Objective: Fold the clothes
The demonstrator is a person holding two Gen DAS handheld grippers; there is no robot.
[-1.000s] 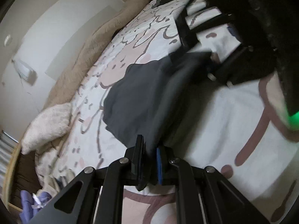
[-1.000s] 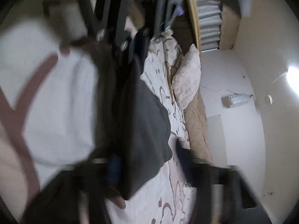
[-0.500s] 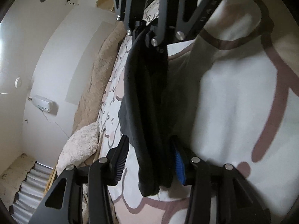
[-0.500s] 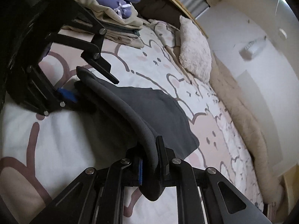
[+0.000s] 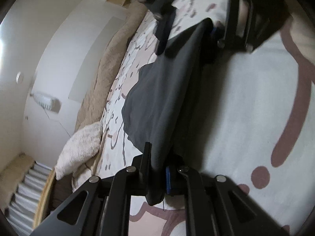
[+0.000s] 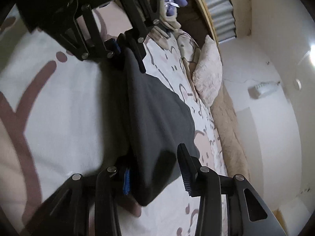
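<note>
— Since a moment ago the right hand-held gripper (image 6: pixel 155 174) has spread its jaws; the dark grey cotton garment (image 5: pixel 157 90) sits loose between them.

— And the left hand-held gripper (image 5: pixel 157 169)?

— Clamped on the other end, with the cloth strung above the pink-patterned white bedsheet (image 5: pixel 246 108).

— Folded?

— Doubled along its length, not laid down. A folded pile (image 6: pixel 169 17) lies beyond.

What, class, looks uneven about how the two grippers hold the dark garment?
The left gripper is shut on the dark grey garment, but the right gripper stands open around its end, so the cloth is pinched at one end only.
</note>
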